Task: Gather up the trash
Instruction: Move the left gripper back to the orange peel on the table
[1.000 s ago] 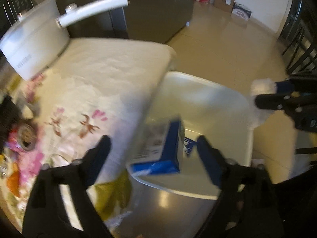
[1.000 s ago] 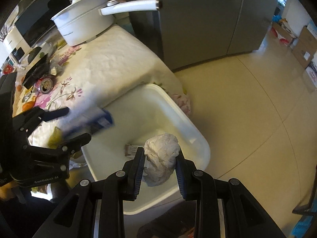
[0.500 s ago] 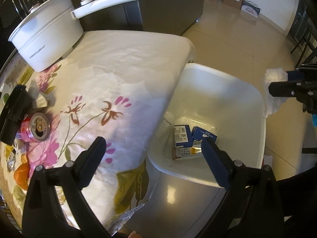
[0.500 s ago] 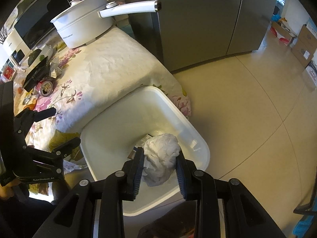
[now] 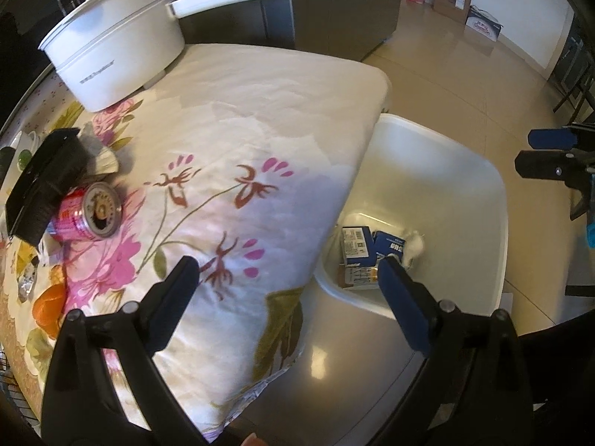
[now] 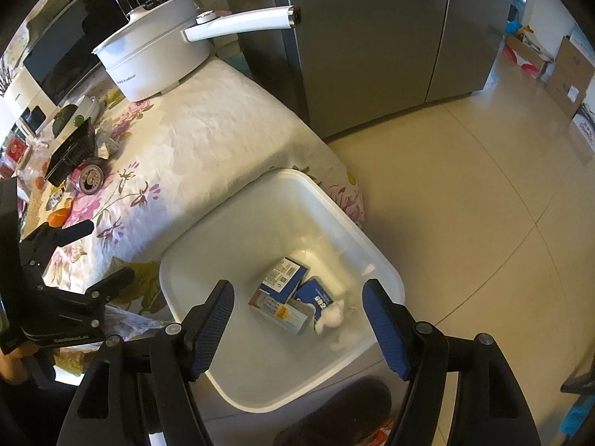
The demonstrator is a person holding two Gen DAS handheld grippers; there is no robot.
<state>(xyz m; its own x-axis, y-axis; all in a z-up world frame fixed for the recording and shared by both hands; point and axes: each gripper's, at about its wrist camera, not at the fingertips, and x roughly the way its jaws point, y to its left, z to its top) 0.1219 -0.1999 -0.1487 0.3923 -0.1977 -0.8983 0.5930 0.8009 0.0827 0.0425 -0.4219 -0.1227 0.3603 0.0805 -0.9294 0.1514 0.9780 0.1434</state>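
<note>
Both my fingers are wide open, holding nothing; the can (image 5: pixel 87 215) at 9 o'clock may roll off the counter (image 5: pixel 260 111) if I nudge it.

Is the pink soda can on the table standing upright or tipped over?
Tipped over. The pink can lies on its side on the floral tablecloth, its round opened top facing the left wrist camera, beside a black tray.

Left wrist over tablecloth (image 5: pixel 260 119), right wrist above bin (image 6: pixel 282 182), both share bin
</note>
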